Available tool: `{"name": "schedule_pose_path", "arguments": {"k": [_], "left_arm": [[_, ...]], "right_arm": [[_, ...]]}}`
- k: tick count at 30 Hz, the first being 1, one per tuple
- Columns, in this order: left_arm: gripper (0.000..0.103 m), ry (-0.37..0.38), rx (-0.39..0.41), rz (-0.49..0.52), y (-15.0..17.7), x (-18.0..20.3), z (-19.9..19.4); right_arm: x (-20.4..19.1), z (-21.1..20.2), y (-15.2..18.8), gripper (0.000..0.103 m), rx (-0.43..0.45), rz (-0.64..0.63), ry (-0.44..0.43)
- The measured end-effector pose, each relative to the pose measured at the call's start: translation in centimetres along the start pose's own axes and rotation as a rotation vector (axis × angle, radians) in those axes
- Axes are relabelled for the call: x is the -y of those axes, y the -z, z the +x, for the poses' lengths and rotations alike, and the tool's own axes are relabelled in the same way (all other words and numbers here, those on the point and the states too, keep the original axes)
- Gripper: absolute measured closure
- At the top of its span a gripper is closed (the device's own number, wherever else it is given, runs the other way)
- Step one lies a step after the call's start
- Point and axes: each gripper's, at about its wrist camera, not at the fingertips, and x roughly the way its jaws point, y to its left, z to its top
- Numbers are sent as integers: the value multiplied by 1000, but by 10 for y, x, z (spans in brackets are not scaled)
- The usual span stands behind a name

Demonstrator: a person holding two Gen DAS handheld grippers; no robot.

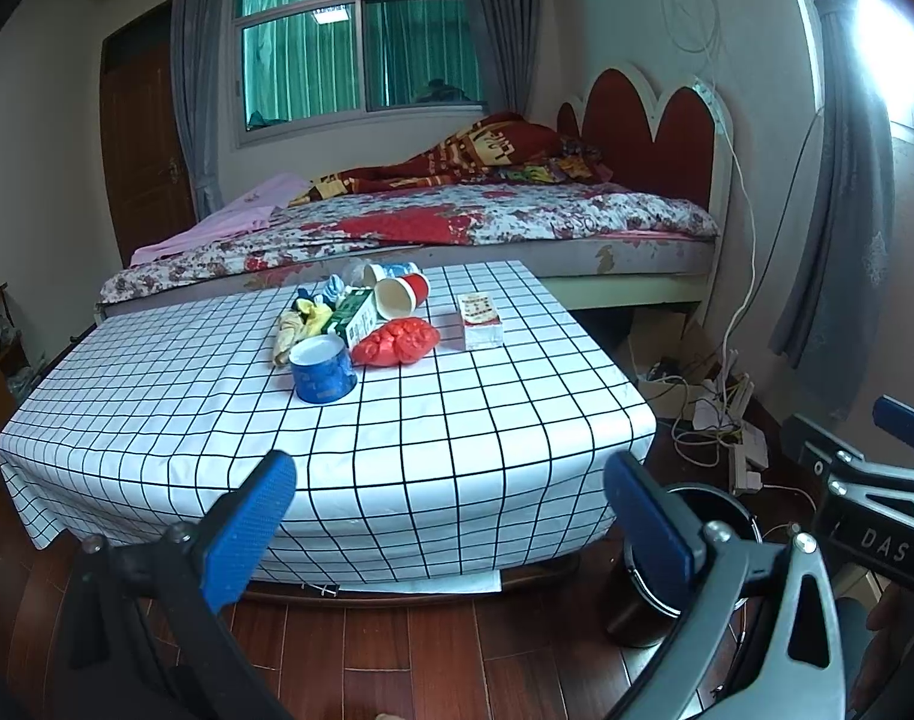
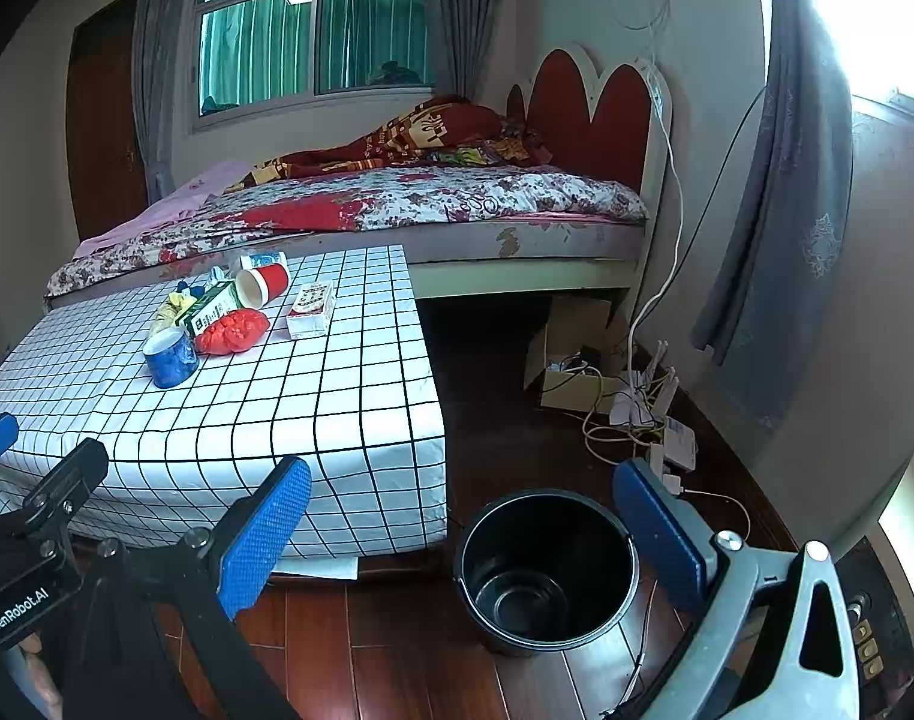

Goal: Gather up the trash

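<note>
A: Start with the big picture. Your trash sits in a cluster toward the far side of the table, and the black bin stands empty on the floor just beside the table's right corner. Both the left gripper and the right gripper hang short of the table, fingers spread wide, nothing in them.

B: Which piece do you take first?

A: Going by size, the white and red box. It looks like light card, stiff enough to pinch across its narrow sides (squeeze gently, it may crush). Next the green carton: also light, probably empty, best taken across its flat faces.

B: And the red thing?

A: The crumpled red bag should be soft and nearly weightless; close on a bunched fold. The blue cup stands upright nearest you, and the red cup lies on its side with a pale blue cup behind it. Thin walls will flex, so grip at the rim. The yellow wrapper is limp and possibly slippery.

B: Any writing?

A: You can read "DAS" on the right gripper's body and "GenRobot.AI" on the left's. Print on the box, carton and cups is too small to read.
</note>
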Motion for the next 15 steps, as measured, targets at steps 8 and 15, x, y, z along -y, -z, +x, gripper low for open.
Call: {"name": "schedule_pose_path", "arguments": {"k": [8, 15], "left_arm": [[0, -1, 1, 1, -1, 1, -1], [0, -1, 6, 3, -7, 5, -1]], "right_arm": [[0, 0, -1, 1, -3, 0, 0], [-1, 1, -3, 1, -1, -2, 2]]}}
